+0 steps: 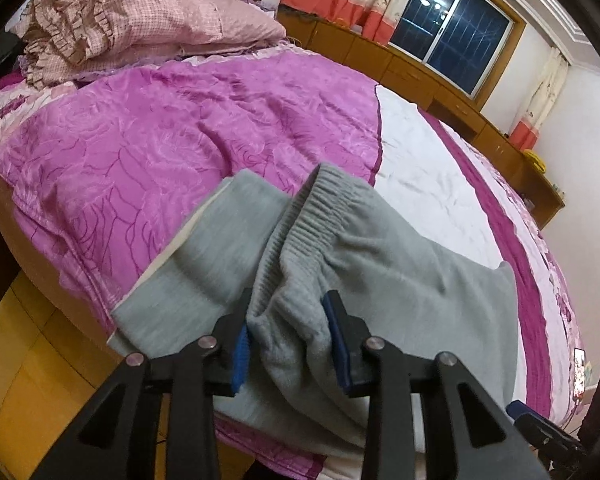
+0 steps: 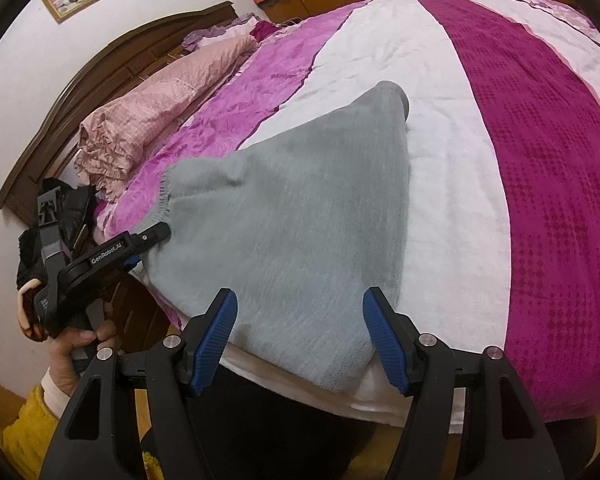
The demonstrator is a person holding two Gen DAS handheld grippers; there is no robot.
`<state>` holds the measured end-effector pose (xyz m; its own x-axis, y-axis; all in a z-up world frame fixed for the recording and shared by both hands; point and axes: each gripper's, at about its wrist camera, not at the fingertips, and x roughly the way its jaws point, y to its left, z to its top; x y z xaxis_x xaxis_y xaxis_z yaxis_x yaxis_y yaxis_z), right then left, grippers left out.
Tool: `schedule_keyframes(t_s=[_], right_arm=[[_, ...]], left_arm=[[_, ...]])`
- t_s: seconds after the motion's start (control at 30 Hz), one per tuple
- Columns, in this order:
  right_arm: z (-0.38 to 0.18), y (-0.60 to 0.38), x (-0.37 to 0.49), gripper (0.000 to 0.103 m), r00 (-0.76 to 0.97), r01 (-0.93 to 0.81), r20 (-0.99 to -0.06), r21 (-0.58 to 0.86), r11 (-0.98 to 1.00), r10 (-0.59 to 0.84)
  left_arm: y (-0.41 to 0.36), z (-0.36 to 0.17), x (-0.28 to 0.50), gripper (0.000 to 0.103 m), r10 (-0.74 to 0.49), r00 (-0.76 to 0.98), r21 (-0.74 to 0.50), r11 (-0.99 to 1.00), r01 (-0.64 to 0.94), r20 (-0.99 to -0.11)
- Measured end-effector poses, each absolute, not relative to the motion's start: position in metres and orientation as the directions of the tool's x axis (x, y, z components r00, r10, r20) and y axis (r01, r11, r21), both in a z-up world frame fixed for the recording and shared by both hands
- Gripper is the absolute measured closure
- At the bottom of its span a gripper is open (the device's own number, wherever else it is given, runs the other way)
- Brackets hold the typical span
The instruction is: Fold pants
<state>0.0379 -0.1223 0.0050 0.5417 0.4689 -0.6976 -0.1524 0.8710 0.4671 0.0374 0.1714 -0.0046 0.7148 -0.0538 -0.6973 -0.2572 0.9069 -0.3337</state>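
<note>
The gray pants are lying on the bed before you; your left gripper is clenching bunched waistband fabric for lifting, while your right gripper is hovering released, straddling the hem.

Two hand-held grippers angled down, one pinching in, one held apart

The left gripper points forward and downward; its blue-padded fingers stand fairly close, with a bunch of grey pants between them, the pads touching the cloth at both sides. From the right wrist view, the person's left hand wraps the gripper's handle, a yellow sleeve at the wrist. The right gripper tilts downward too, its jaws spread wide over the cloth edge, pads clear of it.
</note>
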Motion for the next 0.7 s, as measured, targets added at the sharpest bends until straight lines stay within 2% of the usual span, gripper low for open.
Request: schedule_keyframes(t_s=[0.03,0.13,0.43,0.6,0.7], right_arm=[[0.005,-0.122,0.038,0.043,0.542,-0.153,-0.698,0.466,0.871,0.468],[0.006,-0.122,0.038,0.043,0.54,-0.152,-0.701,0.462,0.874,0.465],[0.018,-0.131,0.033,0.043,0.563,-0.134,-0.687,0.472,0.871,0.459],[0.019,-0.139,0.029,0.043,0.579,-0.113,-0.68,0.48,0.87,0.45],[0.017,-0.14,0.03,0.043,0.576,-0.105,-0.682,0.485,0.868,0.451]], left_arm=[[0.169,-0.001,0.037,0.078,-0.055,0.725,-0.332,0.911,-0.245,-0.686],[0.163,0.014,0.031,0.082,-0.065,0.757,-0.329,0.922,-0.203,-0.65],[0.167,0.068,0.032,0.084,-0.146,0.817,-0.4,0.91,-0.11,-0.558],[0.181,0.087,0.024,0.084,-0.127,0.842,-0.386,0.917,-0.102,-0.524],[0.192,0.084,0.022,0.084,-0.089,0.84,-0.354,0.926,-0.128,-0.535]])
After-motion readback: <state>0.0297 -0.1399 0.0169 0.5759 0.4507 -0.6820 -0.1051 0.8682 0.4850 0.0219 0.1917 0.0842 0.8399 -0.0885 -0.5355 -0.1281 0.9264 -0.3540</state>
